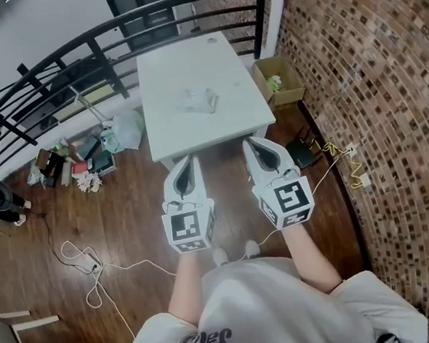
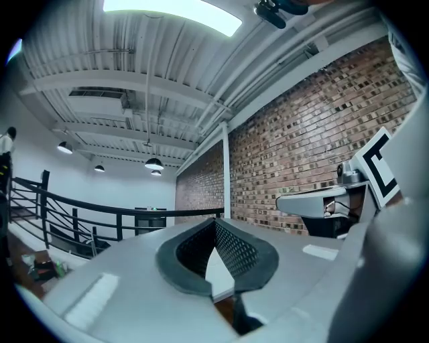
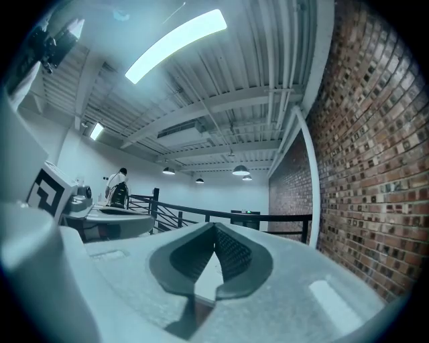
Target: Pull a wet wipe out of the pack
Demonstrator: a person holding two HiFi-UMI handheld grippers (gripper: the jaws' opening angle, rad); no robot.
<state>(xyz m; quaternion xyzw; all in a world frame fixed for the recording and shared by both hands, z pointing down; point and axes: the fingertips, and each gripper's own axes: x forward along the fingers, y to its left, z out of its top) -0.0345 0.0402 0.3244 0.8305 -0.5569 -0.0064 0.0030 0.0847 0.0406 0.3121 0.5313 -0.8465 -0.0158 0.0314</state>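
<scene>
Left gripper [image 1: 189, 163]: jaws pressed together, nothing between them. Right gripper [image 1: 252, 144]: same, tips meeting, empty. I have both side by side near the front edge of the white table [image 1: 179, 59]. Wet wipe pack [image 1: 197, 100] lies mid-table at 12 o'clock, well apart from both.

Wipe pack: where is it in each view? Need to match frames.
Head view: wipe pack upper centre, on the white table.
Left gripper view: not in it.
Right gripper view: not in it.
Shared landmark: brick wall, on the right in all three views.
</scene>
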